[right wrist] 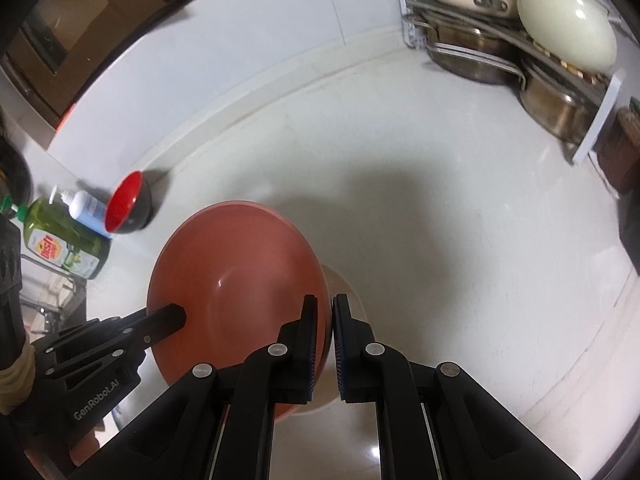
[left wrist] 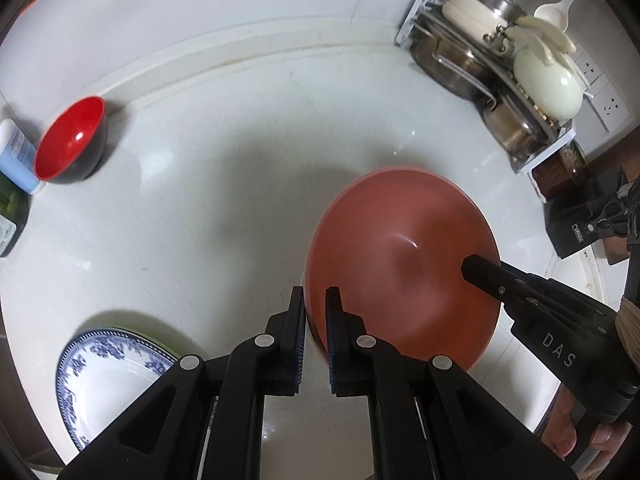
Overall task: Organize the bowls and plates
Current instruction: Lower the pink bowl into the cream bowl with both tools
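A large salmon-pink bowl (left wrist: 404,264) is held above the white counter by both grippers. My left gripper (left wrist: 316,300) is shut on its left rim. My right gripper (right wrist: 325,308) is shut on its right rim; it also shows in the left wrist view (left wrist: 480,270). The bowl fills the lower left of the right wrist view (right wrist: 236,280), with the left gripper (right wrist: 168,318) on its near-left rim. A red bowl with a black outside (left wrist: 72,140) stands at the far left by the wall, also in the right wrist view (right wrist: 128,202). A blue-and-white patterned plate (left wrist: 108,380) lies at lower left.
A rack of steel pots, lids and a cream pot (left wrist: 500,64) fills the back right corner (right wrist: 520,32). A green dish-soap bottle (right wrist: 64,244) and a white-and-blue pump bottle (right wrist: 86,208) stand left by the red bowl. A dark box (left wrist: 580,220) sits at right.
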